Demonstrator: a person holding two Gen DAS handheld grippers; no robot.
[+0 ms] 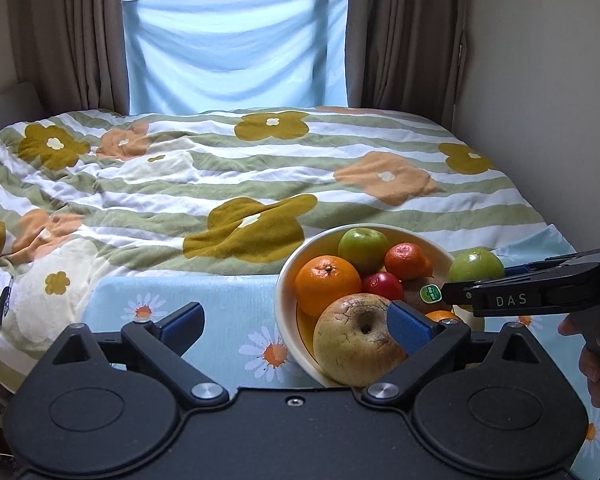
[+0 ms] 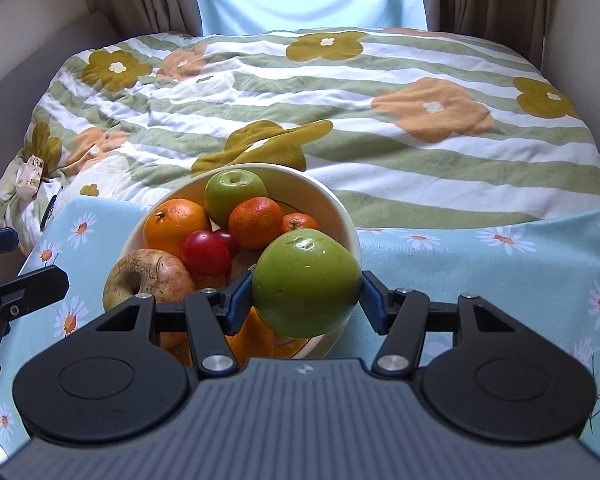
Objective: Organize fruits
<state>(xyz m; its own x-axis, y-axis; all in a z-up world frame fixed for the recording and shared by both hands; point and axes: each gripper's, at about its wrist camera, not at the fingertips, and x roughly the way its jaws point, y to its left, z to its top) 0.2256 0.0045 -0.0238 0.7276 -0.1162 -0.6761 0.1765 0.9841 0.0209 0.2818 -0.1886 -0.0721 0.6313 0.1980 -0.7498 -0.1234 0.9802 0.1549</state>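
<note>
A cream bowl [image 2: 342,216] of fruit stands on a blue daisy cloth [image 2: 480,264]. It holds a green apple [image 2: 234,192], an orange [image 2: 176,224], a tangerine [image 2: 256,222], a red fruit [image 2: 204,252] and a brownish apple [image 2: 140,276]. My right gripper [image 2: 306,292] is shut on a second green apple [image 2: 306,280], held above the bowl's near right rim. It also shows in the left wrist view [image 1: 476,266]. My left gripper [image 1: 296,324] is open and empty, with its right finger [image 1: 408,326] beside the brownish apple [image 1: 356,344] in the bowl [image 1: 288,280].
A bed with a flowered, striped quilt [image 1: 220,168] lies behind the cloth. Brown curtains [image 1: 60,32] and a blue sheet [image 1: 236,48] hang at the window. A wall [image 1: 540,80] is on the right. A small white object [image 2: 30,178] lies at the quilt's left edge.
</note>
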